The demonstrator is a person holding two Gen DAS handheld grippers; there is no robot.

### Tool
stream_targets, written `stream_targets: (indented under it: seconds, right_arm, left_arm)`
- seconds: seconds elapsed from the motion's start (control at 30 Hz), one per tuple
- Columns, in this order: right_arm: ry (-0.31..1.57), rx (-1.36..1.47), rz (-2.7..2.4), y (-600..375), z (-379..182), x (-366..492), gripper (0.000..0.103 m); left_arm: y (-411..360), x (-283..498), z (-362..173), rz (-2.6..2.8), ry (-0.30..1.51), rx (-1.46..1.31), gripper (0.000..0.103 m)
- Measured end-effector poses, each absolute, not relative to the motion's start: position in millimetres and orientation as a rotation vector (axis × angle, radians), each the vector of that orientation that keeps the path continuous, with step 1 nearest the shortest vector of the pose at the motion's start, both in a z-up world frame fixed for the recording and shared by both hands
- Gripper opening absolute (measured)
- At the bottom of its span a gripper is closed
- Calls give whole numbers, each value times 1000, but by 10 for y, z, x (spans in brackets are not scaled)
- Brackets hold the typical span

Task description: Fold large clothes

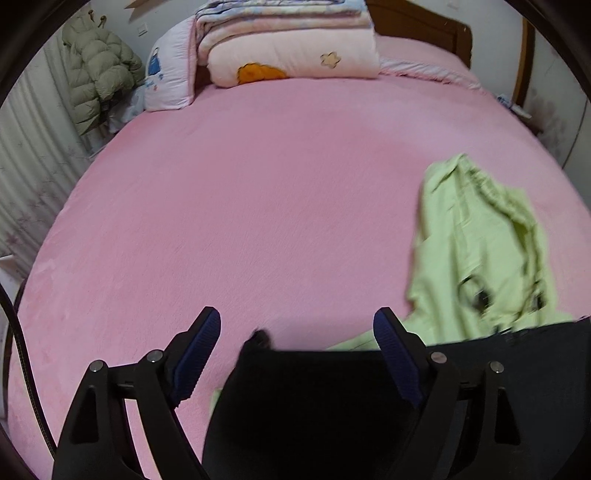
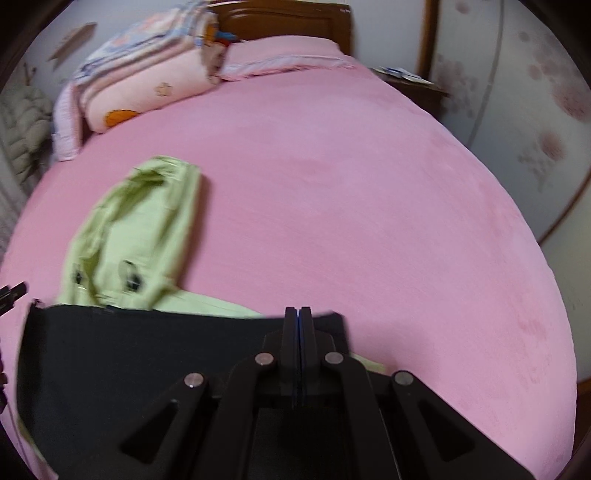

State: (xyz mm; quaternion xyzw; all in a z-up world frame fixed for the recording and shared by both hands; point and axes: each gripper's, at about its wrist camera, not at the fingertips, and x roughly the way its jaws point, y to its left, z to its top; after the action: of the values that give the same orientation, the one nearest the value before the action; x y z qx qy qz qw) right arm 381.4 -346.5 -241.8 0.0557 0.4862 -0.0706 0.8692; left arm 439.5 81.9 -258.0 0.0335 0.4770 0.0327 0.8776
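A black garment lies at the near edge of the pink bed, over part of a light green garment. My left gripper is open, its blue-padded fingers spread either side of the black cloth's top edge, holding nothing. In the right wrist view the black garment spreads flat and the green garment lies crumpled beyond it to the left. My right gripper is shut at the black garment's right top edge; whether cloth is pinched cannot be told.
Folded quilts and pillows are stacked at the head of the bed by the wooden headboard. A puffy olive jacket hangs at the left wall. A nightstand stands at the bed's right.
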Motion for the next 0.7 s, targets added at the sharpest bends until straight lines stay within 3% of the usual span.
stream_targets:
  seconds: [0.17, 0.23, 0.4, 0.7]
  right_arm:
    - [979, 122, -63, -3258, -1979, 3985, 1]
    - [955, 133, -32, -3200, -1763, 4075, 4]
    - [882, 164, 1, -3157, -1354, 4361, 36]
    - [892, 225, -14, -2988, -1375, 4946, 47]
  left_arm:
    - [581, 4451, -2166, -17, 974, 30, 84]
    - [490, 4505, -2028, -48, 962, 23, 91]
    - [283, 4675, -1764, -92, 938, 16, 95]
    - [-74, 5008, -1692, -115, 893, 71, 95]
